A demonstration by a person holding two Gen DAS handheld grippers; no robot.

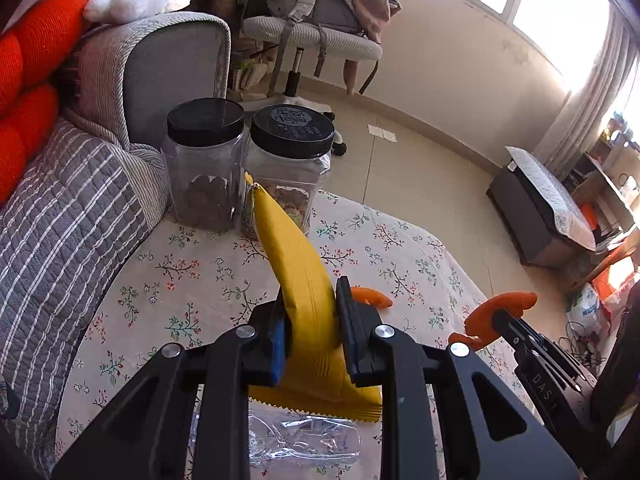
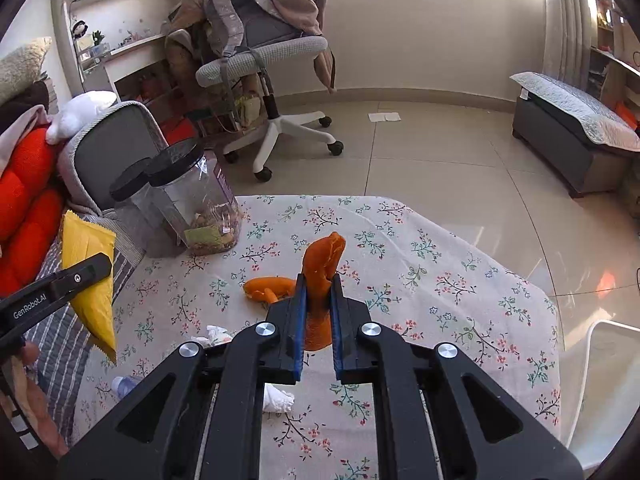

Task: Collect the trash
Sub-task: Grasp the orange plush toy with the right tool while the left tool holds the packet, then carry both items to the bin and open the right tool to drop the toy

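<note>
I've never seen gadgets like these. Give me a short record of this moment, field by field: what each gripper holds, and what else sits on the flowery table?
left gripper: shut on yellow wrapper, lifted off the table
right gripper: shut on orange peel
table: floral cloth
left on table: second peel piece, white tissue, another crumpled tissue, crushed clear bottle
jars: two clear, black lids, upright at far edge

Your left wrist cam sits low and close over the desk (image 1: 192, 264), facing the jars (image 1: 206, 164) at upper centre. Your right cam faces the same jars (image 2: 196, 204) from further right, at left of frame. Both share the office chair (image 1: 316, 36).
</note>
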